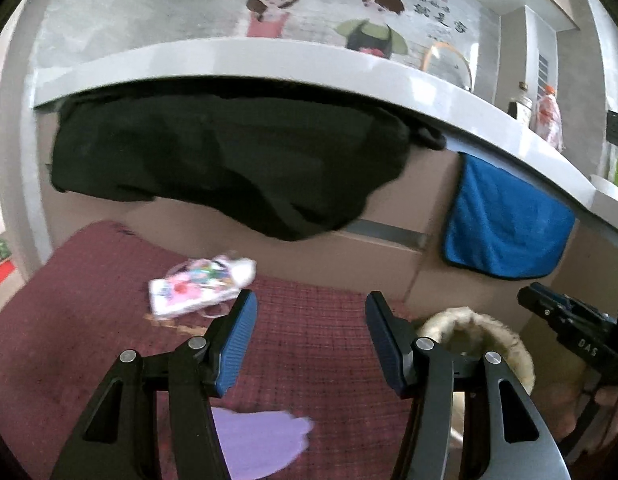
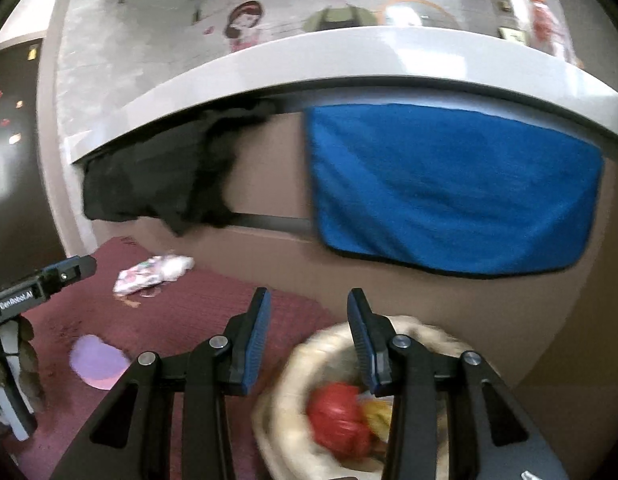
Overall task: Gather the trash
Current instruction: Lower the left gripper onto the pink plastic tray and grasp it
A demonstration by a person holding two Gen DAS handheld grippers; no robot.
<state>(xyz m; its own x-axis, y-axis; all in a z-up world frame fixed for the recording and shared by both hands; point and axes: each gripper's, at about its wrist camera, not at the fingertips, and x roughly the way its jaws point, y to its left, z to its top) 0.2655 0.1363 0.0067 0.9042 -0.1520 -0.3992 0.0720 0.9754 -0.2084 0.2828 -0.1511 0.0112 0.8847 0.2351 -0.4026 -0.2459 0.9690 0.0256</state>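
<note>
Maroon woven mat (image 1: 89, 312), blue towel (image 2: 449, 184), black cloth (image 1: 229, 160), pink printed wrapper (image 1: 201, 286), lilac scrap (image 2: 97, 360).

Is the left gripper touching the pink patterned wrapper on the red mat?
Apart. In the right wrist view the left gripper ends short of the pink wrapper, with bare red mat between them.

We saw a long white counter (image 1: 269, 60) with a shiny edge. Behind it, the grey wall (image 1: 129, 8) had a cartoon girl (image 1: 271, 8) and boy (image 1: 373, 20) on it. A black cloth (image 1: 229, 160) and a blue towel (image 2: 449, 184) hung down the brown cabinet front (image 1: 409, 208). A dark red mat (image 1: 89, 300) covered the floor.
</note>
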